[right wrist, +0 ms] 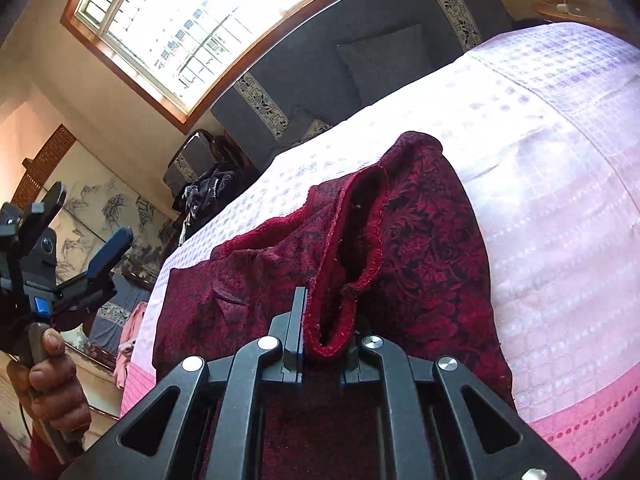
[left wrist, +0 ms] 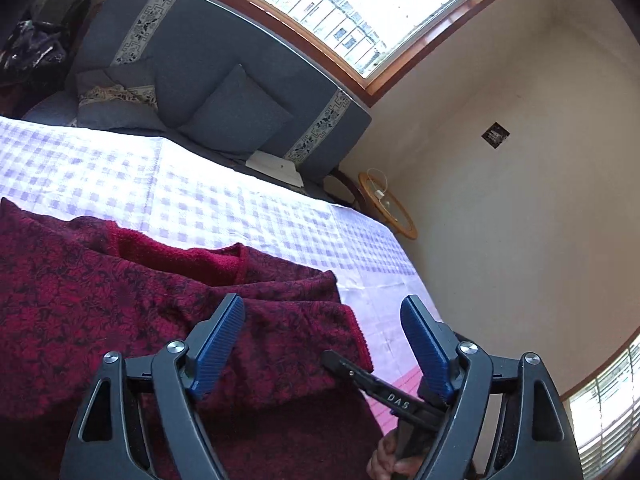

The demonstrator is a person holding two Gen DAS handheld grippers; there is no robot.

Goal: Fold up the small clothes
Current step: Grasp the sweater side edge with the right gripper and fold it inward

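On checked bedspread [left wrist: 240, 200] | dark red patterned knit garment [left wrist: 100, 300] unfolded, folding barely begun | right gripper [right wrist: 320, 344] clamps its hem | left gripper [left wrist: 324, 344] jaws apart, empty

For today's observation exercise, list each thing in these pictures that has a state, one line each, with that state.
Left gripper: jaws open, nothing between them.
Right gripper: jaws shut on the red garment's ribbed edge.
Red garment: partly folded, rumpled, lying on the bed.
Checked bedspread: spread flat under the garment.
Cushion: leaning upright against the sofa back.

Bright wood-framed window [left wrist: 360, 4], grey sofa [left wrist: 224, 60], cream wall [left wrist: 520, 200], checked bedcover [left wrist: 160, 184]
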